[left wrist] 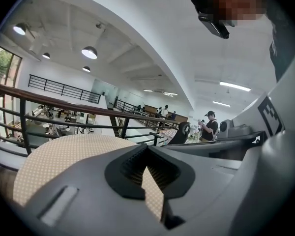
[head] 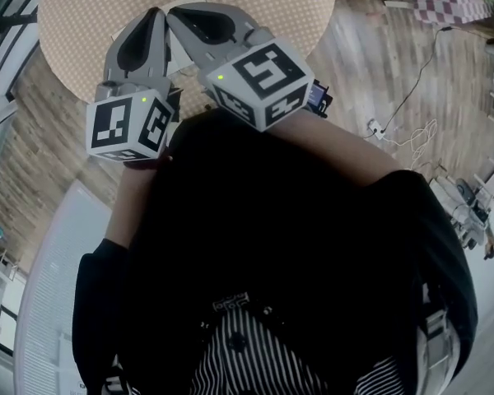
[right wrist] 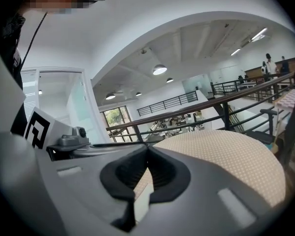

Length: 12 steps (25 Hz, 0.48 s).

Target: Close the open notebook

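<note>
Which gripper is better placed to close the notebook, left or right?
Right, probably: the right gripper sees a white page, likely the notebook, under its shut jaws; the left gripper sees only the table.

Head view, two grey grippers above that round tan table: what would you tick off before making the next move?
1. Jaws of the left grey plastic gripper together, nothing held: ok.
2. Jaws of the right grey plastic gripper together, nothing held: ok.
3. The round tan dotted table ahead of both grippers: ok.
4. The open notebook located: cannot tell; only a white corner shows past the grippers.
5. Gap between the two grippers: cannot tell; their tips sit very close.
</note>
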Motion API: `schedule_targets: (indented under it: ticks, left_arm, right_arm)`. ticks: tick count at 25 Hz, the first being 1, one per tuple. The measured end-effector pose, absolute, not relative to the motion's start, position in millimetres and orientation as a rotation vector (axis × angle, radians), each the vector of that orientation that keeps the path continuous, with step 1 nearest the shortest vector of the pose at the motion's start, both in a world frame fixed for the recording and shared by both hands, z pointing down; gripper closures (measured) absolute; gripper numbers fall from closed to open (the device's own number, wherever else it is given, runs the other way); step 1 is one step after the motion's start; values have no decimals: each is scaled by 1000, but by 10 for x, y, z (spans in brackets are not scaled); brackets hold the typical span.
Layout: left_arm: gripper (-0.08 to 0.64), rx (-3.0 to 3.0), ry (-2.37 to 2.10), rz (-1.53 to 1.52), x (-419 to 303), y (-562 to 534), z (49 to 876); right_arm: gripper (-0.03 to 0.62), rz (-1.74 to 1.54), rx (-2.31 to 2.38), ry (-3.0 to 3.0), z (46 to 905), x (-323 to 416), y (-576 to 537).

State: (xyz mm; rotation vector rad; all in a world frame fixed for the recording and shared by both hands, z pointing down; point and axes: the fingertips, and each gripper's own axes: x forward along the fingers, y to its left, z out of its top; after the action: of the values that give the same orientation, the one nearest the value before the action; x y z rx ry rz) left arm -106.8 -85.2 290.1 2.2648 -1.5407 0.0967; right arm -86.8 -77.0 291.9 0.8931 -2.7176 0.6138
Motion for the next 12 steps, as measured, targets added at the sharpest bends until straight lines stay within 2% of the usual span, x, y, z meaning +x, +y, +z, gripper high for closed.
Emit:
schedule_targets:
  ticks: [12]
  left_arm:
    - [572,2223,-1519,133,-1044,-982,3311]
  right_arm:
    - [595,592,840,-2666,3337,-867,-925]
